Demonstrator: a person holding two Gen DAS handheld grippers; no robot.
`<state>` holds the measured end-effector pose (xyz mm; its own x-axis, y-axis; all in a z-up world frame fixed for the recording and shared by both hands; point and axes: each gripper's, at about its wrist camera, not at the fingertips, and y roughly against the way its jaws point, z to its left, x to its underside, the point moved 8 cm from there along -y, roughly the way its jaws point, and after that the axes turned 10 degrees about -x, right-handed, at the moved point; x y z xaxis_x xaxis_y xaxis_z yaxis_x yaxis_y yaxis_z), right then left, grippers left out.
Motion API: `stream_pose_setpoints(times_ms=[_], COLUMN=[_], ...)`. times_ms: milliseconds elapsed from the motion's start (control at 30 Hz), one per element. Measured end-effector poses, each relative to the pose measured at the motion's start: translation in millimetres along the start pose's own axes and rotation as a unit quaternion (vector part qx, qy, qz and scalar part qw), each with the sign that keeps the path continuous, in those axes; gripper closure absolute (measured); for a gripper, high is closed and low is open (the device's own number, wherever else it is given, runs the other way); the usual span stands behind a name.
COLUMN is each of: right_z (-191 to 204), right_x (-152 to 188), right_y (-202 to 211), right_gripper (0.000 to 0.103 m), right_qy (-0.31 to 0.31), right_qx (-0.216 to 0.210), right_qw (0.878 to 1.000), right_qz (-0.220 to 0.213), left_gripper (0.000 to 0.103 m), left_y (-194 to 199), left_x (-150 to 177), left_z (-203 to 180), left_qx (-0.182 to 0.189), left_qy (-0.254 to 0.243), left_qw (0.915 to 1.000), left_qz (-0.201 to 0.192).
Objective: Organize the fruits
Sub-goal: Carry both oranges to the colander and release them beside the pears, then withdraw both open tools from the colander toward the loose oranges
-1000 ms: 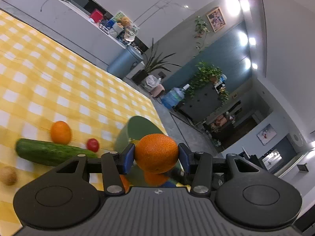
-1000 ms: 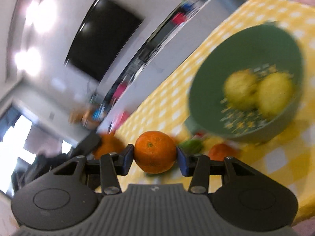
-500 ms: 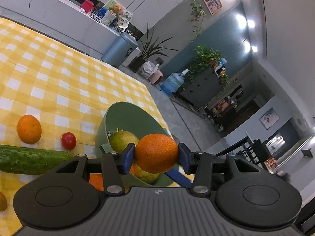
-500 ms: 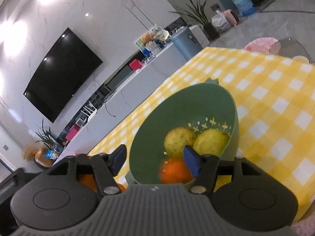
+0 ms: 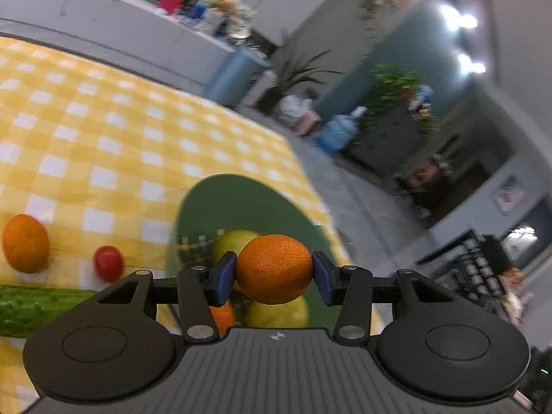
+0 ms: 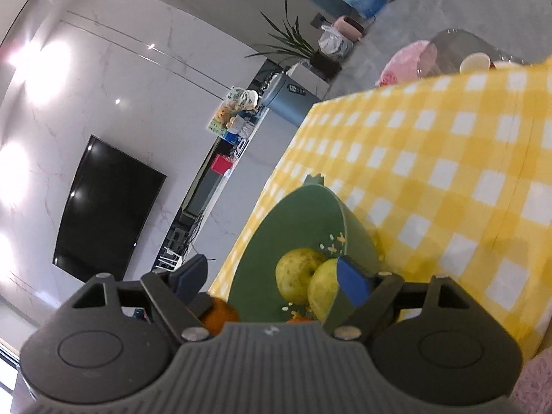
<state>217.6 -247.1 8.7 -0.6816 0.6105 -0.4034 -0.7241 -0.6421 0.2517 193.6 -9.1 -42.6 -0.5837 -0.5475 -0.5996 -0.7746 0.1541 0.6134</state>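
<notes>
No readable text, label or number anywhere.

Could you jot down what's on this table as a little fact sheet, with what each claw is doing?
Surface: yellow-and-white checked tablecloth
Container: green plastic colander bowl
In bowl: two yellow-green apples, an orange partly hidden
Loose on cloth: small orange, red cherry tomato, green cucumber
Left gripper: jaws clamp round orange mandarin over bowl
Right gripper: jaws opening, nothing between them

left tool (image 5: 274, 270) clamped, right tool (image 6: 272, 277) opening, empty
</notes>
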Motion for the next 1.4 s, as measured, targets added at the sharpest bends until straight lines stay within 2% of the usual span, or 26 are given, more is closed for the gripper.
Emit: stream_pose_setpoints(times_ms=[67, 100, 233, 400, 500, 567, 667, 767, 867, 1167, 1267, 1400], right_z=[1.1, 2.3, 8.0, 4.7, 3.7, 5.1, 9.1, 12.9, 16.7, 38.4, 46.4, 55.2], right_x=[1.2, 2.2, 6.0, 5.4, 5.4, 6.3, 7.6, 10.0, 12.5, 32.9, 45.0, 56.6], right_y=[-0.9, -1.5, -2.5, -2.7, -2.9, -2.2, -3.1, -4.1, -6.3, -16.8, -21.8, -23.0], right_gripper=[0.023, 0.023, 0.023, 0.024, 0.024, 0.024, 0.024, 0.024, 0.024, 0.024, 0.025, 0.03], right_qy=[0.011, 0.021, 0.043, 0.036, 0.036, 0.041, 0.052, 0.066, 0.08, 0.145, 0.172, 0.211], right_qx=[0.007, 0.01, 0.009, 0.008, 0.013, 0.014, 0.013, 0.015, 0.013, 0.003, -0.003, -0.002], right_qw=[1.0, 1.0, 0.999, 0.999, 0.999, 0.999, 0.998, 0.998, 0.997, 0.988, 0.982, 0.974], right_qz=[0.006, 0.006, 0.013, 0.014, 0.014, 0.014, 0.014, 0.016, 0.02, 0.052, 0.077, 0.085], left_gripper=[0.049, 0.049, 0.049, 0.049, 0.045, 0.039, 0.036, 0.036, 0.035, 0.023, 0.023, 0.023], left_y=[-0.4, 1.4, 9.7, 21.4, 29.6, 34.0, 40.8, 45.5, 56.8, 86.3, 93.9, 104.4], left_x=[-0.8, -1.6, -5.2, -6.1, -7.5, -8.1, -6.2, -2.7, 0.3, 2.4, 3.4, 4.0], left_z=[2.5, 1.7, -2.3, -5.7, -6.0, -4.7, -4.7, -4.3, -2.8, 17.5, 27.1, 40.5], left_qx=[-0.032, -0.036, -0.02, -0.038, -0.032, -0.035, -0.047, -0.035, -0.027, -0.075, -0.091, -0.115], left_qy=[-0.002, -0.007, -0.007, -0.019, -0.017, -0.02, -0.041, -0.048, -0.047, -0.036, -0.034, -0.029], left_qw=[0.9993, 0.9989, 0.999, 0.9975, 0.9976, 0.9973, 0.9964, 0.9975, 0.9978, 0.9961, 0.995, 0.9928], left_qz=[-0.02, -0.029, -0.039, -0.057, -0.059, -0.061, -0.058, -0.039, -0.038, -0.032, -0.023, -0.016])
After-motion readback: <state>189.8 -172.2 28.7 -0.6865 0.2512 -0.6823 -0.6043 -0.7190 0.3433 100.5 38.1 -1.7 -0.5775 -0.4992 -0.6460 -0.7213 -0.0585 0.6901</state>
